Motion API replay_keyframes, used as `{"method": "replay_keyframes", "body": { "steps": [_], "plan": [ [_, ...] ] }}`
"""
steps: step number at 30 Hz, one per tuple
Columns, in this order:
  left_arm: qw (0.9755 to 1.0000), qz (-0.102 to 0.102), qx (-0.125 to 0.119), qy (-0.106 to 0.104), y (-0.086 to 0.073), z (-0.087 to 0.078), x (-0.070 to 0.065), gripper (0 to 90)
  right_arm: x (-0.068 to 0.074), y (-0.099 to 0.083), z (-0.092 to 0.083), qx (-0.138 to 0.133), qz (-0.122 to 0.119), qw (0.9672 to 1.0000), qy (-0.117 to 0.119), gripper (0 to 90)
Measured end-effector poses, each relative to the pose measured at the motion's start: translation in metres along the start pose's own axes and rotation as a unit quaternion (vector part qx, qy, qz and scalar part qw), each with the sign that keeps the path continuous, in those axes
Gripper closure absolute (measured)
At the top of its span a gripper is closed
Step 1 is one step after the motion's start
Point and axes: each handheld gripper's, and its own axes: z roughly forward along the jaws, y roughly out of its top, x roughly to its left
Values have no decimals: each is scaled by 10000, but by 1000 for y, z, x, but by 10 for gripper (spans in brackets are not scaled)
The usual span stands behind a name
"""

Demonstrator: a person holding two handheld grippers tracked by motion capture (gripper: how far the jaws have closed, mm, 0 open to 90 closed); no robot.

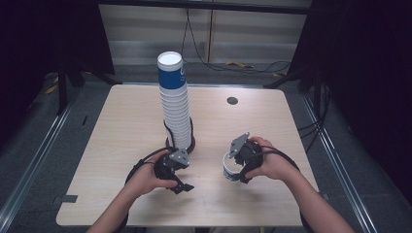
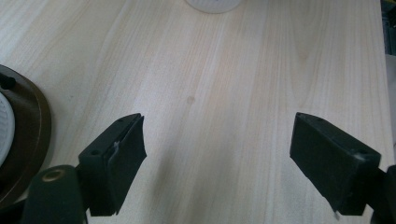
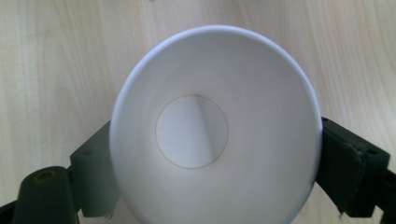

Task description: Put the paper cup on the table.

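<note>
A tall stack of paper cups, white with a blue one on top, stands on a dark round base at the table's middle. My left gripper sits just in front of that base, low over the wood. In the left gripper view its jaws stand open with bare table between them, and the base is at the left edge. To the right, a single paper cup stands upright with my right gripper shut on it. From above the cup is white and empty, a jaw pressing each side.
A light wooden table with rounded corners holds a small black round cap at the back right. Cables run over the floor behind it. Metal rails flank the table on both sides.
</note>
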Motion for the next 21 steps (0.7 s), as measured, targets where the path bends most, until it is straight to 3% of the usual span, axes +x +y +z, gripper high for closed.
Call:
{"method": "replay_keyframes", "body": {
  "steps": [7,21],
  "plan": [
    [10000,-9,-6,1,-2,-1,1,180,-1,4,4,-160,153,9997,61,133],
    [10000,-44,-21,-1,-4,-2,1,179,2,-10,7,-579,519,9969,123,128]
  ]
}}
